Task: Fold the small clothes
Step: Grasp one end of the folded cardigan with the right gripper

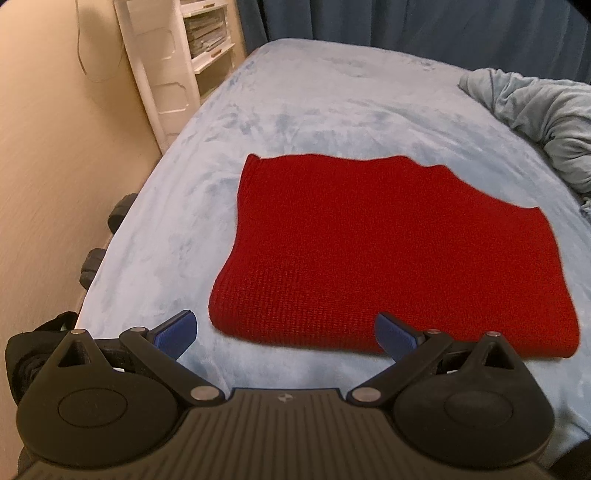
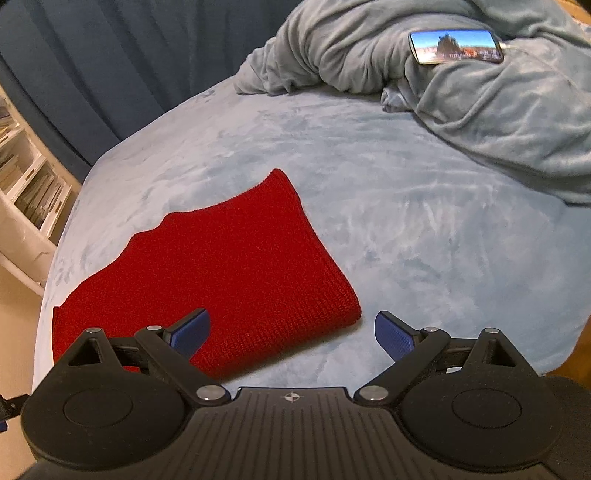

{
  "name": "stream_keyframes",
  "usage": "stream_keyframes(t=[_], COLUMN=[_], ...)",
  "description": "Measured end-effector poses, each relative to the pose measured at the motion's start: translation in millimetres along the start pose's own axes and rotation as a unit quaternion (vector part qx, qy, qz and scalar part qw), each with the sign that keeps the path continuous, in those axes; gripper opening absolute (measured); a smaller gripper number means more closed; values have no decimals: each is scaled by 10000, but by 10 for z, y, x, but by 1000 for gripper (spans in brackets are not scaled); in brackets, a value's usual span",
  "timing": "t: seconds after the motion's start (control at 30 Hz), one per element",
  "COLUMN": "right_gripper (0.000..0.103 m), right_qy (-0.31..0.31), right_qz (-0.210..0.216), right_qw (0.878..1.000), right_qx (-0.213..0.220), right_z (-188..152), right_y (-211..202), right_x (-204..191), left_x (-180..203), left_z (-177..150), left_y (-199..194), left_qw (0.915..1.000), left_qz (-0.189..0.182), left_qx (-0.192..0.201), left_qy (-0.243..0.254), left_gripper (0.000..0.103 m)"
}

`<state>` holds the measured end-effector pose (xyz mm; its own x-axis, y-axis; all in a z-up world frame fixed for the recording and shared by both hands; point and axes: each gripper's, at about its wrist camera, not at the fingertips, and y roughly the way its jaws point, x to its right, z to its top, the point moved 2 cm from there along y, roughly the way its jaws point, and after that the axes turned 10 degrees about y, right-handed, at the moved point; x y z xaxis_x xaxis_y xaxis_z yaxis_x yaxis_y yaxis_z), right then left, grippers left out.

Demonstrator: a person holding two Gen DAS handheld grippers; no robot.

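Observation:
A red knitted garment lies folded flat in a rough rectangle on the light blue bed cover. My left gripper is open and empty, just in front of the garment's near folded edge, towards its left corner. The garment also shows in the right wrist view. My right gripper is open and empty, above the garment's near right corner, with its left finger over the cloth and its right finger over the bed cover.
A crumpled grey-blue blanket is heaped at the back right of the bed, with a lit phone on it. A white shelf unit stands left of the bed. Dark blue curtains hang behind. Dark objects sit on the floor by the bed's left edge.

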<state>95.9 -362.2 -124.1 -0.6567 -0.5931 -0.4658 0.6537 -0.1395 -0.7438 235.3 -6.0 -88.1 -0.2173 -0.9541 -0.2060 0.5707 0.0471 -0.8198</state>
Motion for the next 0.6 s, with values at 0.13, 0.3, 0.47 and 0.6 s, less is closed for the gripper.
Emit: stream_keyframes(t=[0.13, 0.3, 0.47, 0.6], right_gripper=[96, 96, 96, 96], right_qy=[194, 631, 1214, 1835], right_qz=[5, -28, -14, 282], right_qw=[9998, 9975, 9900, 9762], right_qx=[-107, -329, -722, -1122], right_z=[29, 65, -10, -115], right_y=[185, 416, 715, 971], right_x=[84, 245, 425, 504], left_x=[-34, -124, -241, -377], left_z=[-11, -25, -61, -117], left_y=[201, 438, 750, 982], left_qw=[9999, 9997, 9991, 9976], left_qz=[114, 227, 94, 209], left_qx=[-44, -73, -413, -663], left_qy=[81, 94, 62, 46], left_gripper=[103, 103, 103, 103])
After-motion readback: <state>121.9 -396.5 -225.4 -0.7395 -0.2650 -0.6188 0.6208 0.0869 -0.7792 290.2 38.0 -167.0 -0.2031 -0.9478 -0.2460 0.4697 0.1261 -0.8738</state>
